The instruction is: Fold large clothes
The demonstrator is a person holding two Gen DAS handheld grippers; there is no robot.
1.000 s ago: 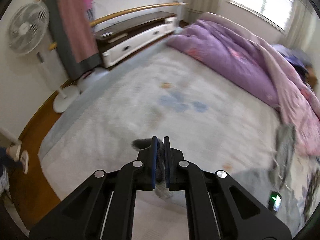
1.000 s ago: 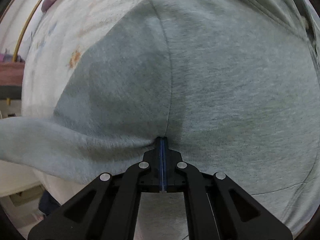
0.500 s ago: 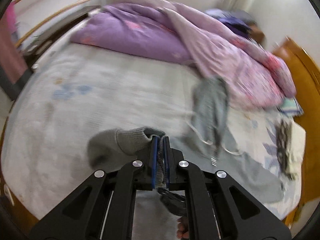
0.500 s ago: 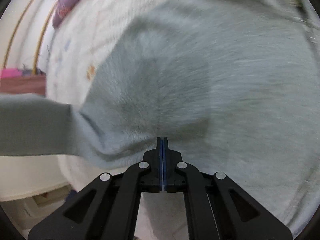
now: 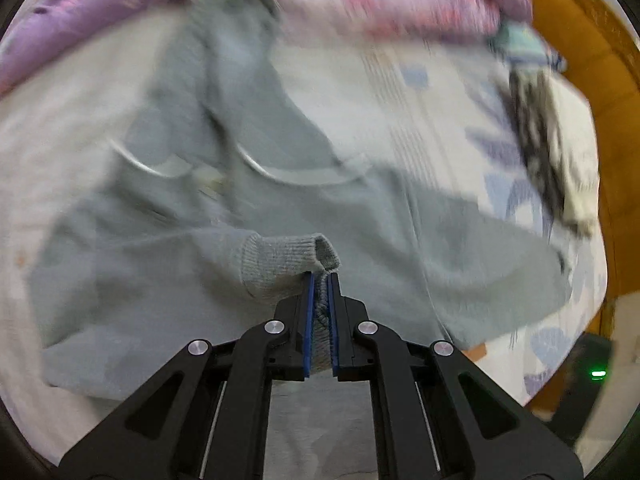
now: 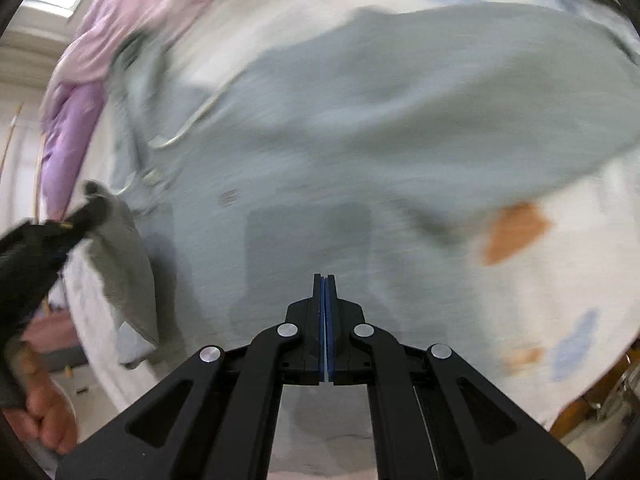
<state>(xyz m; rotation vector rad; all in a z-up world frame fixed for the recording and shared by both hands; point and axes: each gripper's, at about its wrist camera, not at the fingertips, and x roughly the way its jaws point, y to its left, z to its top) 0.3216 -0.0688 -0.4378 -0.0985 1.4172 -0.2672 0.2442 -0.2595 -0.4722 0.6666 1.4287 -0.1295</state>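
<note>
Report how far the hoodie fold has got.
Done: the grey hoodie lies spread on the bed sheet. In hand: the left gripper pinches a ribbed sleeve cuff above the body. Left: lay that sleeve across, fold the other sleeve, then the body. The right gripper has its jaws together.

The left gripper has its jaws pinched on a ribbed grey cuff, knit bunched between the blue pads. From the right wrist view it shows at the left edge, gripped by a bare hand. The right gripper has its pads pressed flat together, nothing visible between them.
</note>
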